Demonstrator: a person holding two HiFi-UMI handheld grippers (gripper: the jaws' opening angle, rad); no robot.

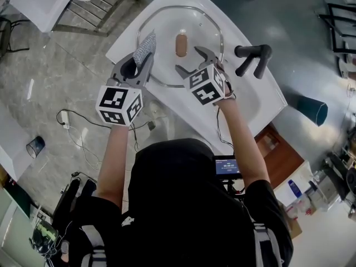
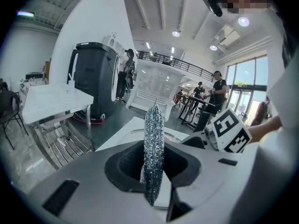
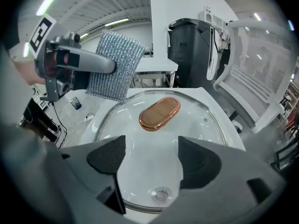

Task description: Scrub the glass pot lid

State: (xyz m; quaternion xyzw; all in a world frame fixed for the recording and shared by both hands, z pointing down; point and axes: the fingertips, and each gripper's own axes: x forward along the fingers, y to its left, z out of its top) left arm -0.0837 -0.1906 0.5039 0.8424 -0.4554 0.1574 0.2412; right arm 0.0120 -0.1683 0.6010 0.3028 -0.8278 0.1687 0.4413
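While the glass lid [image 1: 203, 24] lies flat over the white sink [image 1: 253, 102], its copper-coloured handle [image 1: 181, 44] facing up, the scrubbing looks barely begun, with no suds or streaks visible on the glass. The left gripper [image 1: 142, 60] is clamped on a silvery scouring pad [image 1: 146, 44], held upright at the lid's left rim, seemingly just clear of it. The right gripper [image 1: 193, 61] hovers over the lid's near edge, jaws spread and holding nothing, both forearms stretched forward
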